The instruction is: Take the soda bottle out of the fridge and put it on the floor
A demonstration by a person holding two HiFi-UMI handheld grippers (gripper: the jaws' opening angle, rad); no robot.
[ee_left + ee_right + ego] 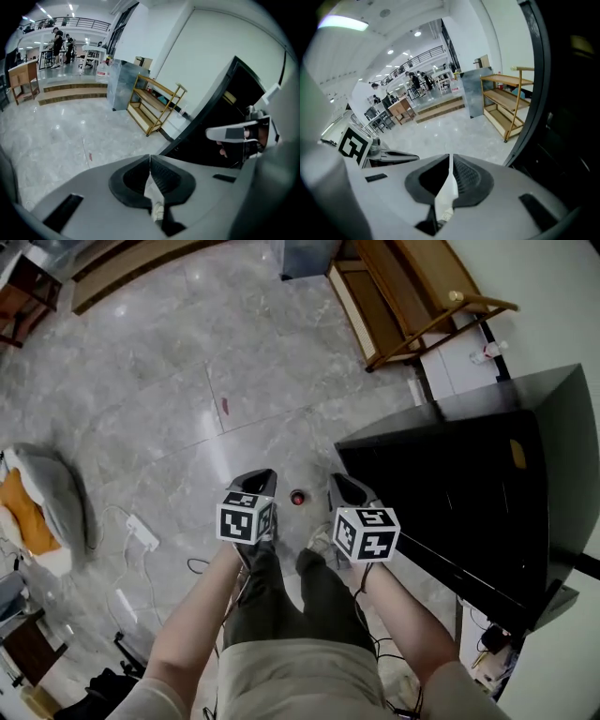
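Fingers (pixel 165 179) of left gripper (pixel 150 159) pressed together, nothing between them. Right gripper (pixel 450 160) likewise closed and empty. In head view both are held side by side above the person's legs (pixel 281 596). Bottle (pixel 297 497), red cap seen from above, stands on grey floor (pixel 187 381). It shows between the two gripper tips, held by neither, near black fridge (pixel 469 484).

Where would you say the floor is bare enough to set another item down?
Free: the marble floor beyond the soda bottle, between wooden rack and grey cushion. Crowded: power strip and cables left, fridge right.
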